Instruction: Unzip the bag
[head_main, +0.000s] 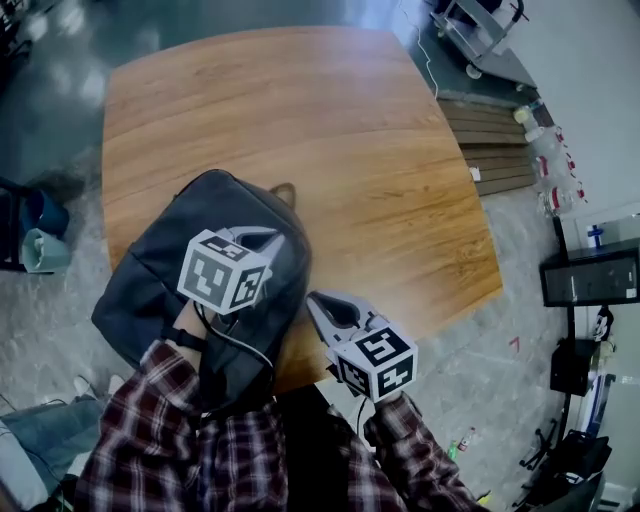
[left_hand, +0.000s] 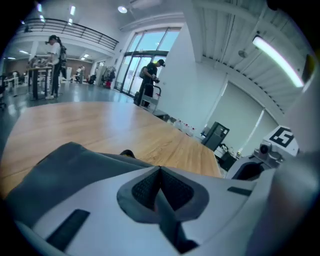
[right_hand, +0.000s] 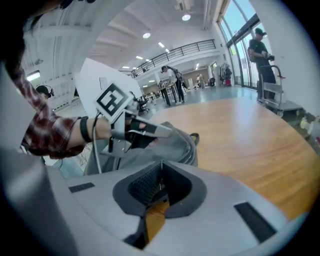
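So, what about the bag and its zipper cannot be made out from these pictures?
1. Zipper pull: head view, too small and dark on the bag; the left hand-held gripper covers part of it.
2. Bag's near end: head view, hidden by the plaid sleeve.
3. Most of the bag: left gripper view, blocked by that gripper's own body.

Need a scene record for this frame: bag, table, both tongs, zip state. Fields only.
bag: dark grey backpack, lying on the table by the person
table: wood
left tongs: shut, nothing between, above the bag; contact unclear
right tongs: shut, nothing between, right of the bag, near the table edge
zip: cannot tell if open
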